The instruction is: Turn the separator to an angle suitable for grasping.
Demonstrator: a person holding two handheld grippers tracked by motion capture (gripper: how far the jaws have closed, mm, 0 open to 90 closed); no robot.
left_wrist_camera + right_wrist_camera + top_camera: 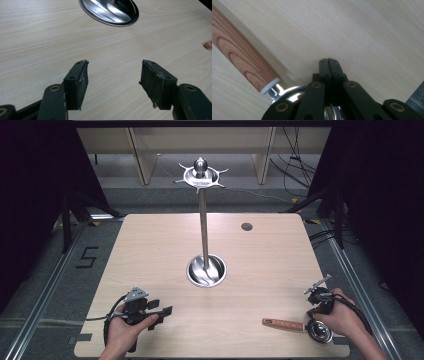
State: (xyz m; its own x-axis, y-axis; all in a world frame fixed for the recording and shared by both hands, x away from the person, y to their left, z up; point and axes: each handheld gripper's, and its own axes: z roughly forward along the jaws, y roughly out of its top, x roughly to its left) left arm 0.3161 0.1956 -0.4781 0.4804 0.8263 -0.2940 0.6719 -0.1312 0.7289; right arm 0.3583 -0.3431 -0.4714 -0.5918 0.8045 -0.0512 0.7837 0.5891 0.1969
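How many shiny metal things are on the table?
2. The tall metal stand rises from its round base in the middle of the table. The metal ladle with a wooden handle lies at the near right edge, under the right gripper.

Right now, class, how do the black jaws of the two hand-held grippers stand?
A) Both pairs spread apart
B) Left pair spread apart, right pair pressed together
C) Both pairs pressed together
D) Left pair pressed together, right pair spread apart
B: the left gripper shows bare pale wooden table between its jaws, while the right gripper has its jaws meeting, with no gap.
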